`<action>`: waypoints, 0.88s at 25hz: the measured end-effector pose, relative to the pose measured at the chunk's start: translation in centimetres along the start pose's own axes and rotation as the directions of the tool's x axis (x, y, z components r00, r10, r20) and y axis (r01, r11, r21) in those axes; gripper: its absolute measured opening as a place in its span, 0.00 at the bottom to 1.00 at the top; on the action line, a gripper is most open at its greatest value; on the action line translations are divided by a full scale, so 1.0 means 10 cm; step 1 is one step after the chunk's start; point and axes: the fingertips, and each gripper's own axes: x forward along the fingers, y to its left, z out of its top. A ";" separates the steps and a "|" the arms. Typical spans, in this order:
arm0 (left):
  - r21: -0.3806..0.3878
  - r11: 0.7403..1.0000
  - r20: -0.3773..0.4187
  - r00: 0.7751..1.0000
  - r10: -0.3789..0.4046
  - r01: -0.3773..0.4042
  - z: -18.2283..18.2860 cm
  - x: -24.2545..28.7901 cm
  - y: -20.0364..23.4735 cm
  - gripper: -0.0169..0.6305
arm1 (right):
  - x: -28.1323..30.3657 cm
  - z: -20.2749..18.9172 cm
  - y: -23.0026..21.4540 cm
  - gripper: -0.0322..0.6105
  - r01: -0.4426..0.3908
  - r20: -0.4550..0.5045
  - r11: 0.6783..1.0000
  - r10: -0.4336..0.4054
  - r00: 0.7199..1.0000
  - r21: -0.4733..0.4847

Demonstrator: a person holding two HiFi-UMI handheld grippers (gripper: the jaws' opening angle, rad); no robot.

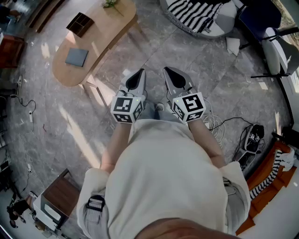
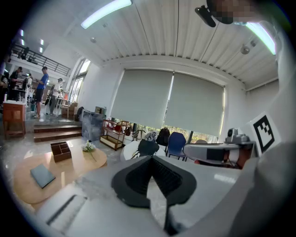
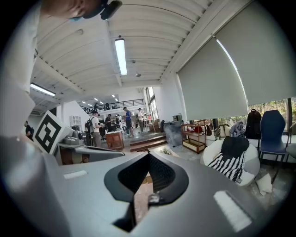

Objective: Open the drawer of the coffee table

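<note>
The oval wooden coffee table (image 1: 100,44) stands on the grey floor at the upper left of the head view. It carries a dark divided box (image 1: 79,23), a grey-blue book (image 1: 76,57) and a small flower sprig (image 1: 110,3). No drawer front shows from here. I hold both grippers side by side in front of my body, well short of the table. My left gripper (image 1: 139,72) is shut and holds nothing, and so is my right gripper (image 1: 167,70). In the left gripper view the table top (image 2: 25,190) lies low at the left, beyond the shut jaws of the left gripper (image 2: 151,157). The right gripper (image 3: 149,155) faces the room.
A white armchair with a striped cloth (image 1: 198,14) stands at the top, with dark chairs (image 1: 261,28) to its right. Cables (image 1: 217,122) and a black device (image 1: 252,138) lie on the floor at the right. A small brown cabinet (image 1: 58,198) is at the lower left. Several people (image 3: 95,127) stand far off.
</note>
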 end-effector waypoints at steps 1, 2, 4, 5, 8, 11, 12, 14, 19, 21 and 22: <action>0.001 1.000 -0.004 1.000 0.004 -0.004 -0.03 -0.04 -0.02 0.02 | -0.06 -0.02 0.00 0.05 0.008 0.004 1.000 -0.008 1.000 0.003; 0.000 1.000 -0.006 1.000 0.008 -0.008 -0.06 -0.09 -0.05 0.02 | -0.11 -0.03 0.00 0.05 0.016 0.007 1.000 -0.016 1.000 0.006; -0.011 1.000 -0.006 1.000 0.013 -0.013 -0.10 -0.16 -0.09 0.02 | -0.21 -0.06 0.00 0.05 0.027 0.010 1.000 -0.027 1.000 0.010; -0.022 1.000 -0.004 1.000 0.015 -0.015 -0.12 -0.19 -0.11 0.02 | -0.25 -0.08 0.01 0.05 0.030 0.010 1.000 -0.030 1.000 0.010; -0.039 0.999 0.003 1.000 0.020 -0.020 -0.12 -0.23 -0.14 0.02 | -0.32 -0.09 0.03 0.05 0.027 0.008 1.000 -0.027 1.000 -0.002; -0.035 0.999 0.015 1.000 0.020 -0.019 -0.09 -0.25 -0.14 0.02 | -0.35 -0.10 0.07 0.05 0.016 0.005 1.000 -0.016 1.000 -0.022; -0.037 0.999 0.018 1.000 0.020 -0.019 -0.09 -0.26 -0.14 0.02 | -0.35 -0.10 0.08 0.05 0.011 0.002 1.000 -0.011 1.000 -0.027; -0.042 0.999 0.022 1.000 0.020 -0.019 -0.10 -0.27 -0.15 0.02 | -0.36 -0.12 0.11 0.05 -0.004 -0.008 0.999 0.004 1.000 -0.031; -0.086 0.995 0.026 0.999 0.044 -0.042 -0.19 -0.32 -0.11 0.02 | -0.39 -0.15 0.21 0.05 -0.045 -0.016 0.998 0.044 0.999 -0.039; -0.102 0.994 0.029 0.999 0.045 -0.041 -0.25 -0.34 -0.10 0.02 | -0.38 -0.19 0.24 0.05 -0.056 -0.020 0.998 0.055 0.998 -0.031; -0.096 0.995 0.033 0.999 0.042 -0.039 -0.24 -0.34 -0.10 0.02 | -0.38 -0.21 0.26 0.05 -0.060 -0.024 0.998 0.059 0.998 -0.027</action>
